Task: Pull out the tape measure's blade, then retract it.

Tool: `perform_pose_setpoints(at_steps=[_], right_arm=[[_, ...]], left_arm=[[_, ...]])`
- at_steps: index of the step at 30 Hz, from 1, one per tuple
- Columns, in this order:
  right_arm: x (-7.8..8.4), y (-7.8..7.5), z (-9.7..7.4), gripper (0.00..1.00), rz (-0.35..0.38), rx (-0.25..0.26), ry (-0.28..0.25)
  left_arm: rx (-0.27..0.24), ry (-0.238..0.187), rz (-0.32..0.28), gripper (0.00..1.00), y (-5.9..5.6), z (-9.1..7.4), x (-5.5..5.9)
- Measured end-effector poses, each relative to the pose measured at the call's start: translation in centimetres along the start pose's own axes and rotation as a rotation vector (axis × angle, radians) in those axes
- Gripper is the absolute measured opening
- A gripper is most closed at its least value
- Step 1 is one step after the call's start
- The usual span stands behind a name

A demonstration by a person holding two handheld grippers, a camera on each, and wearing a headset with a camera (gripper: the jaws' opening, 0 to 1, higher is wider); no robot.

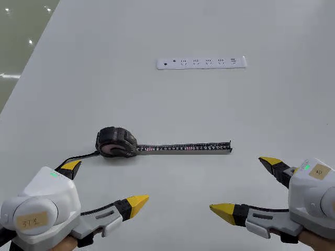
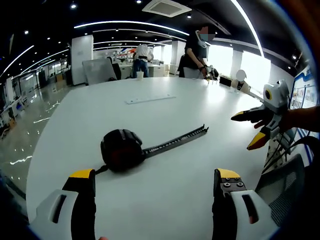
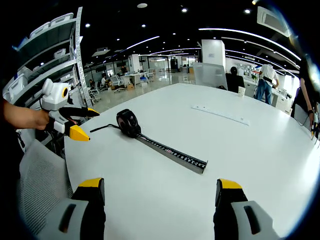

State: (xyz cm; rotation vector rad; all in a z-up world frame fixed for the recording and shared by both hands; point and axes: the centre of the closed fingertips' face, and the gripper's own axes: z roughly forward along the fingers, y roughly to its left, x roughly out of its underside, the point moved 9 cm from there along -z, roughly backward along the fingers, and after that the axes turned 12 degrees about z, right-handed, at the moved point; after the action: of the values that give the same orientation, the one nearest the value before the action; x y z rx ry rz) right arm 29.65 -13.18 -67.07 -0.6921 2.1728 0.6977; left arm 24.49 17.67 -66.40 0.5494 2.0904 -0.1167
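A black tape measure (image 1: 116, 141) lies on the white table (image 1: 157, 99), its blade (image 1: 183, 148) drawn out to the right and flat on the surface, ending in a hook (image 1: 229, 146). From the left gripper view the case (image 2: 121, 149) sits just ahead with the blade (image 2: 175, 141) running right; from the right gripper view the case (image 3: 128, 123) is ahead to the left and the blade (image 3: 172, 151) runs toward me. My left gripper (image 1: 102, 185) is open, near and left of the case. My right gripper (image 1: 246, 185) is open, near and right of the hook. Neither touches the tape.
A white power strip (image 1: 201, 63) lies further back on the table. A black strap (image 1: 78, 156) trails from the case's left side. Beyond the table are people (image 2: 197, 50), desks and shelving (image 3: 55, 55). The table's left edge (image 1: 31, 57) runs diagonally at the far left.
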Motion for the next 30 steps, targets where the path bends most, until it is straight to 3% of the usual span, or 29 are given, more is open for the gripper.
perform_pose_setpoints(at_steps=[15, 30], right_arm=[[-0.5, -2.8, 0.7, 0.91, -0.09, -0.046, 0.083], [-1.4, -5.4, 2.5, 0.79, -0.214, -0.118, 0.147]], left_arm=[[-0.037, 0.0, -0.012, 0.99, 0.7, 0.8, -0.5], [-0.073, 0.007, -0.019, 0.96, 1.6, 2.6, -1.3]])
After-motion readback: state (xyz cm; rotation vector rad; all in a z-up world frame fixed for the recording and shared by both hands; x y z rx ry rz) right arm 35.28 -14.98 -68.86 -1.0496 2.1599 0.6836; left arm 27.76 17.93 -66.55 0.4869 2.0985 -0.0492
